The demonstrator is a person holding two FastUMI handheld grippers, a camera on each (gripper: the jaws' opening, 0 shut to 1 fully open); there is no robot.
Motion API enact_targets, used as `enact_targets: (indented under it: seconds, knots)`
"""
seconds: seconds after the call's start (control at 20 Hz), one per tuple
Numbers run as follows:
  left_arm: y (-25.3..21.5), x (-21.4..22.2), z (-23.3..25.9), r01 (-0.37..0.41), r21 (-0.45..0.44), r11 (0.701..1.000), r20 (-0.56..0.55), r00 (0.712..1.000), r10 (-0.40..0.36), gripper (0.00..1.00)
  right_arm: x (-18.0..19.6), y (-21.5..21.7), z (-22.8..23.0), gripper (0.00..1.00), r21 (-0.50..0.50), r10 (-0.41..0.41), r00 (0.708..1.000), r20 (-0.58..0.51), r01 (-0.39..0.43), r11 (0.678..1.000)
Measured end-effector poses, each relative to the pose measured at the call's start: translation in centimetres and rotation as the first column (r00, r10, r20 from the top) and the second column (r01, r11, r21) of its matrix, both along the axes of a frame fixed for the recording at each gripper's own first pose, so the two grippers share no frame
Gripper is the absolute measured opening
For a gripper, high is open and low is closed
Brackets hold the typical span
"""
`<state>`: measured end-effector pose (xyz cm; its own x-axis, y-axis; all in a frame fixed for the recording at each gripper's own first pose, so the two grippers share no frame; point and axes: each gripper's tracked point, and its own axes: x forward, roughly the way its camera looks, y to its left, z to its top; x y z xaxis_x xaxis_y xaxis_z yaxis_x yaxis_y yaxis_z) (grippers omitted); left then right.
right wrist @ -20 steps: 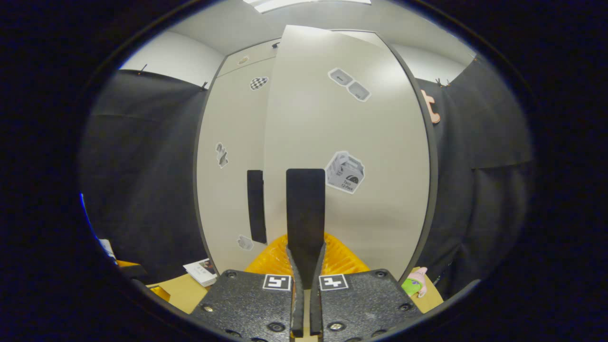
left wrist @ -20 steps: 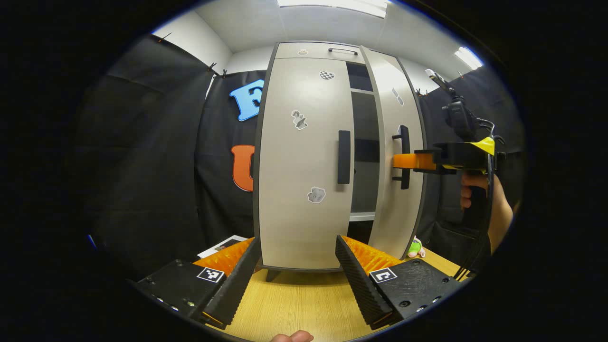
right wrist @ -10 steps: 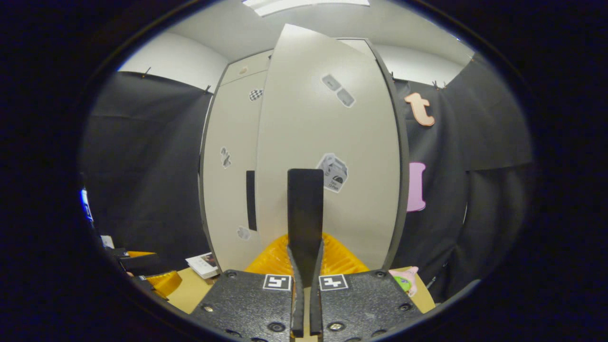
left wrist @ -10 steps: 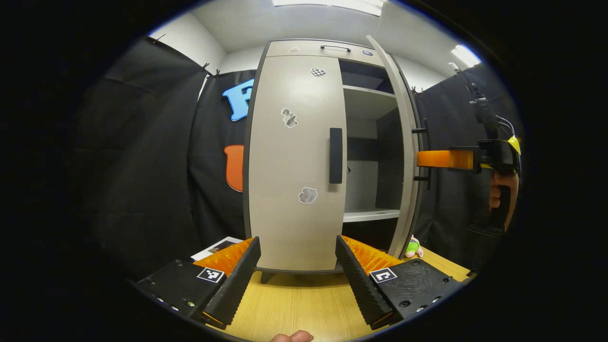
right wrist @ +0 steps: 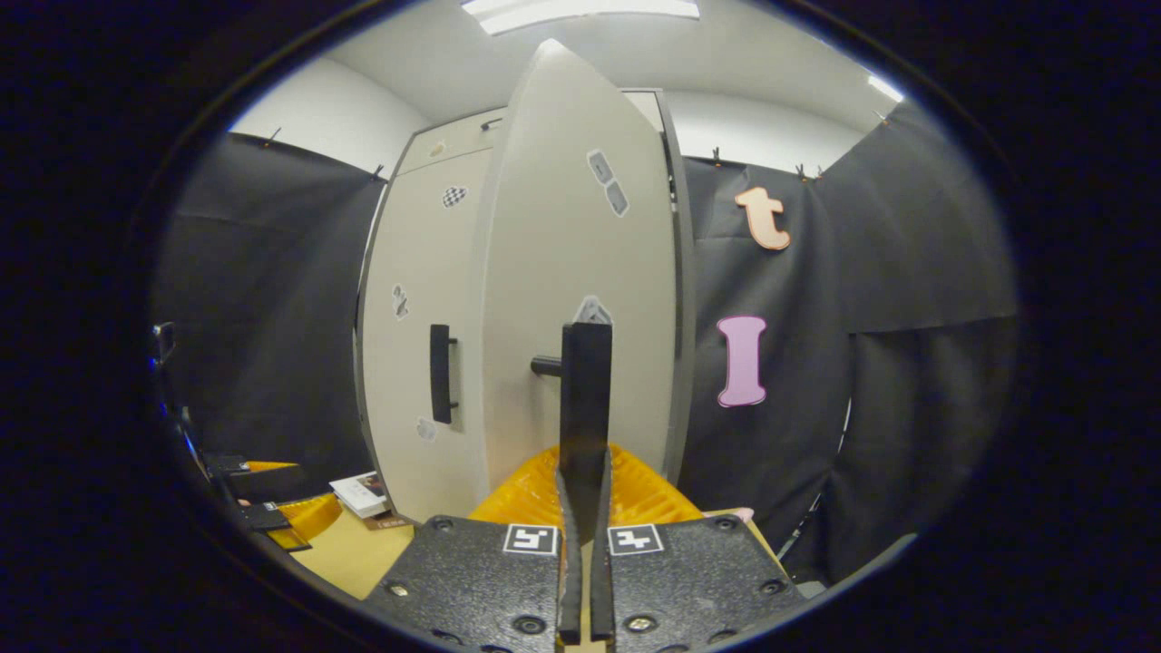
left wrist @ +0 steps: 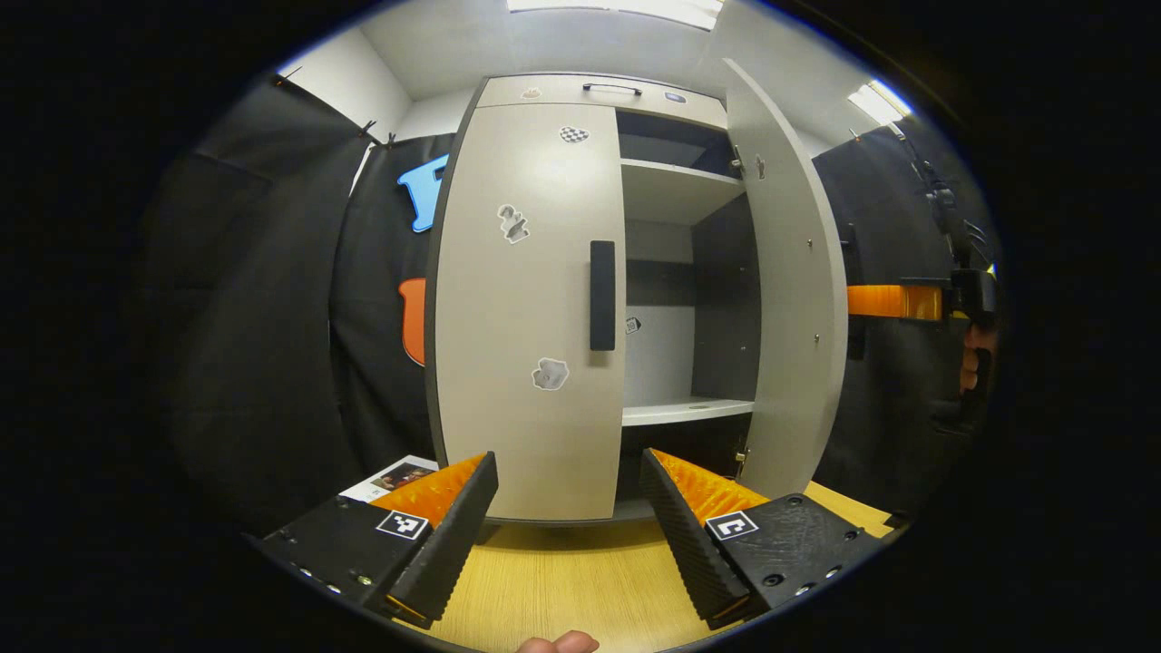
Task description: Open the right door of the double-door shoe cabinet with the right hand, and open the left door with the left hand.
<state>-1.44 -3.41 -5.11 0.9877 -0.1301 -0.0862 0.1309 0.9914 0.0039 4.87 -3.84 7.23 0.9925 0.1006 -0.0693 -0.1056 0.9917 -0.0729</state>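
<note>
The shoe cabinet's left door (left wrist: pixel 526 308) is closed, its black handle (left wrist: pixel 602 295) upright at the inner edge. The right door (left wrist: pixel 789 272) stands swung wide, baring shelves (left wrist: pixel 685 413). My left gripper (left wrist: pixel 567 458) hangs open low in front of the left door, well short of its handle, nothing between its fingers. In the left gripper view the right gripper (left wrist: pixel 893 301) reaches in behind the open door, a hand (left wrist: pixel 975 358) holding it. In the right gripper view my right gripper (right wrist: pixel 582 472) is shut on the right door's handle (right wrist: pixel 586 390); the left door's handle (right wrist: pixel 441 374) shows beyond.
The cabinet stands on a wooden table (left wrist: pixel 562 580). A booklet (left wrist: pixel 390 476) lies on the table left of the cabinet. A top drawer with a small handle (left wrist: pixel 612 88) sits above the doors. Black cloth walls close in on both sides.
The right door has swung from slightly ajar to wide open, drawn by the right gripper, which stays shut on its handle. The left gripper stays open, the cabinet drifting slightly left in its view.
</note>
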Motion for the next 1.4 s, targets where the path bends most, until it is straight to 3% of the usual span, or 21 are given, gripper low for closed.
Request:
enact_targets:
  seconds: [0.4,0.65,0.85,1.0,1.4]
  knots:
    - [-0.2,0.4,0.2,-0.016,-0.014,1.0,0.009,1.0,0.016,0.95,-0.3,-1.4,0.1,0.07,-0.031,-0.033,0.999,0.008,0.033,0.999]
    - [-0.6,0.8,0.1,-0.011,-0.017,1.0,0.006,1.0,0.011,0.95,-0.8,-5.0,0.3,0.07,-0.048,-0.114,0.993,0.027,0.115,0.992]
    - [-1.1,0.7,0.2,0.004,-0.017,1.0,0.016,1.0,-0.003,0.95,-1.1,-9.6,0.8,0.04,-0.034,-0.232,0.971,0.059,0.234,0.972]
    - [-0.7,0.7,0.1,-0.006,-0.015,1.0,0.012,1.0,0.006,0.95,-0.8,-9.4,0.6,0.04,0.091,-0.164,0.986,0.039,0.16,0.983]
    - [0.6,0.0,0.1,-0.035,-0.031,0.999,0.006,0.999,0.035,0.95,-0.9,-9.9,0.3,0.04,0.018,-0.18,0.983,0.038,0.18,0.984]
